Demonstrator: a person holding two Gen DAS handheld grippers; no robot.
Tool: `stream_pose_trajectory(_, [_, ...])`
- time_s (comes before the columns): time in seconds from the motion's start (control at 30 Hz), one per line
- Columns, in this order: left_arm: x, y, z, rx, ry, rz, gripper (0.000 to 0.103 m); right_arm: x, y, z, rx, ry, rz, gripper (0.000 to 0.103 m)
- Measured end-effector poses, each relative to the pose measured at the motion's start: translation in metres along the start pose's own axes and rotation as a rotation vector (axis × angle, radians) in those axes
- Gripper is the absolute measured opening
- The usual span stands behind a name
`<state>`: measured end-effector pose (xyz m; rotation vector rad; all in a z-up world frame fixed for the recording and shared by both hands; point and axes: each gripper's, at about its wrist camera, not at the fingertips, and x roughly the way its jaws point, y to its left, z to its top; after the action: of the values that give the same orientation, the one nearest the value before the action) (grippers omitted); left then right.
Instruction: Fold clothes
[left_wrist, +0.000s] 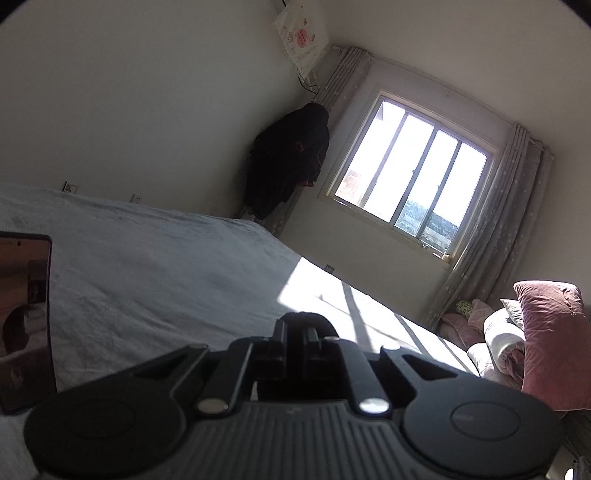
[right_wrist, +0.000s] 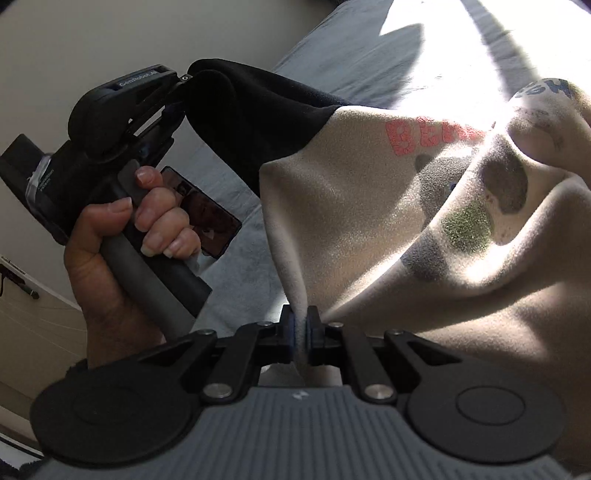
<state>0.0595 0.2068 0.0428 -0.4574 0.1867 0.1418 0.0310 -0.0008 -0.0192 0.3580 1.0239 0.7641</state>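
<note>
My right claw (right_wrist: 301, 334) was clamped on the cream garment (right_wrist: 369, 221). My left claw (right_wrist: 186, 79), at ten o'clock, pinched its black sleeve (right_wrist: 258, 110) above the bed (right_wrist: 351, 48).

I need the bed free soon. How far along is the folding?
Nothing looks folded yet. In hand: the cream printed garment hangs stretched in the air between the right hand-held gripper, pinching its pale edge, and the left hand-held gripper, holding its black part. Left to do: laying it on the grey bed and making every fold.
</note>
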Motion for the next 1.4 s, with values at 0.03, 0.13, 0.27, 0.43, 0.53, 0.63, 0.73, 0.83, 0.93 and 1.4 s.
stream_pose_trajectory(0.03, [0.003,0.000,-0.001,0.010,0.022,0.014,0.008,0.005,0.000,-0.001,-0.005,0.009,-0.019,0.008])
stream_pose_trajectory(0.13, [0.011,0.002,-0.002,0.021,0.080,0.036,0.014,0.016,-0.001,-0.004,-0.012,0.034,-0.066,0.015])
stream_pose_trajectory(0.27, [0.012,0.006,0.000,0.025,0.103,0.045,0.046,0.006,0.000,-0.003,-0.024,0.037,-0.063,0.021])
stream_pose_trajectory(0.43, [0.009,0.007,-0.003,0.037,0.110,0.048,0.067,-0.033,-0.001,0.012,-0.057,-0.072,-0.153,0.063])
stream_pose_trajectory(0.53, [0.007,0.005,-0.005,0.038,0.095,0.067,0.070,-0.060,-0.019,0.031,-0.027,-0.152,-0.198,0.063])
stream_pose_trajectory(0.63, [0.004,0.006,-0.005,0.021,0.080,0.064,0.071,-0.086,-0.044,0.042,0.029,-0.232,-0.265,0.063])
stream_pose_trajectory(0.73, [0.003,0.005,-0.005,0.007,0.080,0.041,0.071,-0.096,-0.079,0.049,0.058,-0.296,-0.377,0.063])
stream_pose_trajectory(0.83, [0.004,0.003,-0.007,-0.005,0.088,0.008,0.071,-0.092,-0.108,0.054,0.099,-0.313,-0.470,0.063])
stream_pose_trajectory(0.93, [0.008,-0.002,-0.011,0.000,0.108,-0.020,0.071,-0.082,-0.126,0.054,0.151,-0.295,-0.461,0.063])
stream_pose_trajectory(1.4, [0.031,-0.026,-0.038,0.004,0.261,-0.128,0.071,-0.062,-0.164,0.049,0.282,-0.287,-0.406,0.024])
